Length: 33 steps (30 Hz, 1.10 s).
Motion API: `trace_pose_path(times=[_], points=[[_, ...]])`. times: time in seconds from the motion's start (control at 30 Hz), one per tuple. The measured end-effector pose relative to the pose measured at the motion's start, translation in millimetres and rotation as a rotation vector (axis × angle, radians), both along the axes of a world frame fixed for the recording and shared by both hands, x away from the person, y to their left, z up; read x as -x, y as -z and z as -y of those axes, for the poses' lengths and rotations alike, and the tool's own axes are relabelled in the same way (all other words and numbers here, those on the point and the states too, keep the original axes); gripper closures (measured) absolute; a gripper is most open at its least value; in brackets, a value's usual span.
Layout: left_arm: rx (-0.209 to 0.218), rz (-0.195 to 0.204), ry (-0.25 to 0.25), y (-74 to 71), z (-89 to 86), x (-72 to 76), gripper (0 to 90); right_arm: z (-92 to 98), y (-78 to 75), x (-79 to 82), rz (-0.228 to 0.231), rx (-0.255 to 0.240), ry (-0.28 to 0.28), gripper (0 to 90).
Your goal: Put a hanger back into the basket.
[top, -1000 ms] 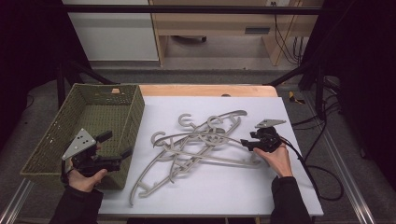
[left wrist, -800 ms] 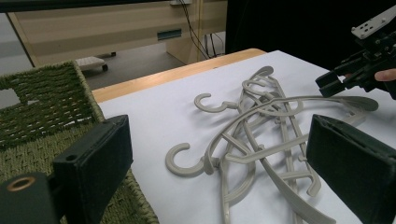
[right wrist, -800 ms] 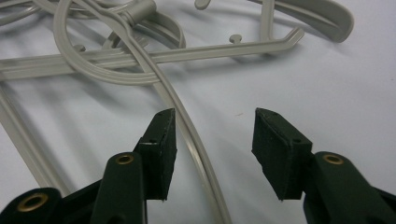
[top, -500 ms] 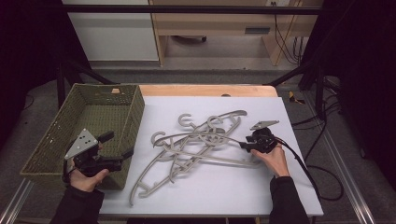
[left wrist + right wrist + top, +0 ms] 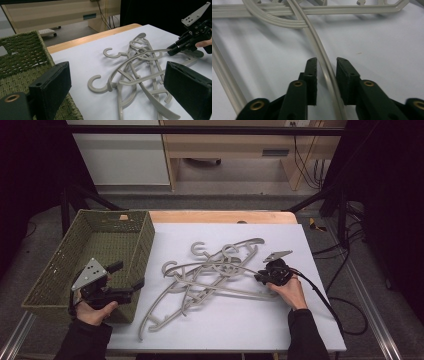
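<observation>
1. White sheeting covers the table (image 5: 320,320), with a wooden edge at the far side and dark floor, cables and pale cabinets beyond it.
2. At the right of the pile, the right gripper (image 5: 326,67) has a thin grey hanger arm (image 5: 322,57) running between its two jaws. The jaws have just been closing and stand narrow, yet a sliver of space shows on each side of the arm, so I judge that the pads do not yet press on it.
3. That arm's long axis runs straight away from the gripper, along the line of the jaws, then curves left into the tangle. A pull would have to follow that axis or lift it.
4. From above, the right gripper (image 5: 264,276) sits at the right-hand end of the heap of hangers (image 5: 210,275), which lies mid-table with hooks pointing to the far side and long arms crossing over one another.
5. By contrast, the left gripper (image 5: 129,277) is held over the near right corner of the green woven basket (image 5: 60,270), jaws wide apart and empty. In its own view the hangers (image 5: 135,72) lie ahead, well apart from it.
6. So the right hand is the nearer one to the pile; the basket stands left of the hangers, just beside the white sheet.
7. No brand, label or legible writing appears anywhere.
</observation>
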<state>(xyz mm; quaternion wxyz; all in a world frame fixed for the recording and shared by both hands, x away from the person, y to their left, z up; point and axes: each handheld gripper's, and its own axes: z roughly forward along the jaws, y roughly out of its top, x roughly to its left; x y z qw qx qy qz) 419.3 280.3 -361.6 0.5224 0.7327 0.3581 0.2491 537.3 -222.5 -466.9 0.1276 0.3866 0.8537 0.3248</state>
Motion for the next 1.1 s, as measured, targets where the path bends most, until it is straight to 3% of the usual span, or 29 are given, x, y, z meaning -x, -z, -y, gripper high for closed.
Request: trace_pose_path(times=[0.2, 0.37, 0.43, 0.57, 0.87, 1.0, 1.1], points=[[-0.002, 0.000, 0.001, 0.0, 0.2, 0.1, 6.9, 1.8, -1.4, 3.1, 0.003, 0.007, -0.079, 79.9], [-0.003, 0.001, 0.002, -0.3, 0.2, 0.4, 7.0, 2.8, -5.0, 6.6, -0.011, -0.017, -0.101, 81.8], [-0.005, 0.001, 0.002, -0.3, 0.2, 0.4, 7.0, 4.0, -5.4, 7.3, 0.003, -0.018, -0.124, 82.0], [-0.007, 0.003, 0.003, -0.8, 0.6, 0.9, 7.0, 4.8, -9.9, 9.6, -0.010, -0.043, -0.106, 82.2], [-0.008, 0.009, 0.004, -2.5, 0.6, 2.2, 7.2, 9.9, -23.8, 16.0, 0.026, -0.105, -0.079, 82.5], [-0.005, 0.010, 0.004, -3.6, 0.8, 3.1, 7.3, 8.7, -32.4, 20.4, 0.034, -0.134, -0.097, 82.5], [-0.008, 0.011, 0.008, -5.0, 1.1, 4.1, 7.4, 5.3, -41.7, 25.2, 0.059, -0.136, -0.142, 82.5]])
